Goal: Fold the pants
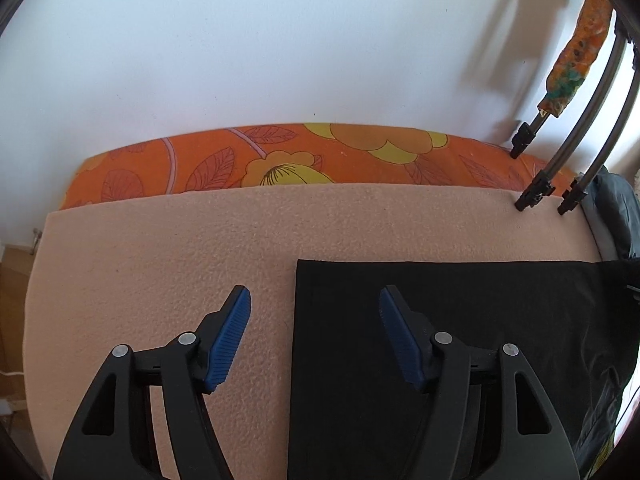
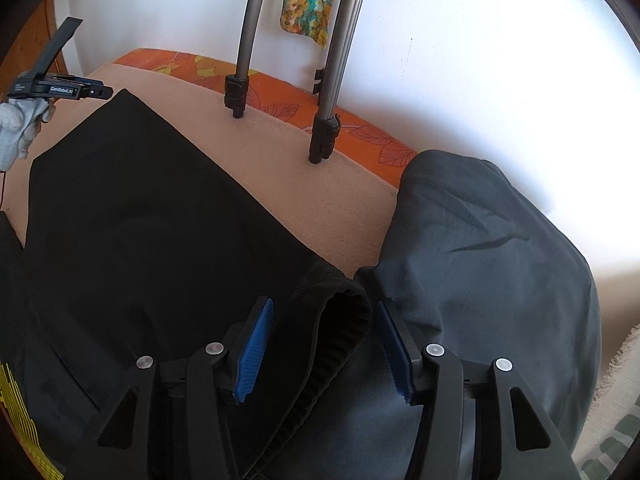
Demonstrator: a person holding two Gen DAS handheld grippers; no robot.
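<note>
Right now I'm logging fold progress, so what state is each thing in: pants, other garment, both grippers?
black pants: lying flat on the peach blanket, elastic waistband bunched between the right gripper's fingers
grey garment: crumpled heap beside the waistband
left gripper: open, holding nothing, over the pants' straight hem edge
right gripper: open, straddling the waistband, not clamped
clothes rack legs: standing on the blanket
</note>
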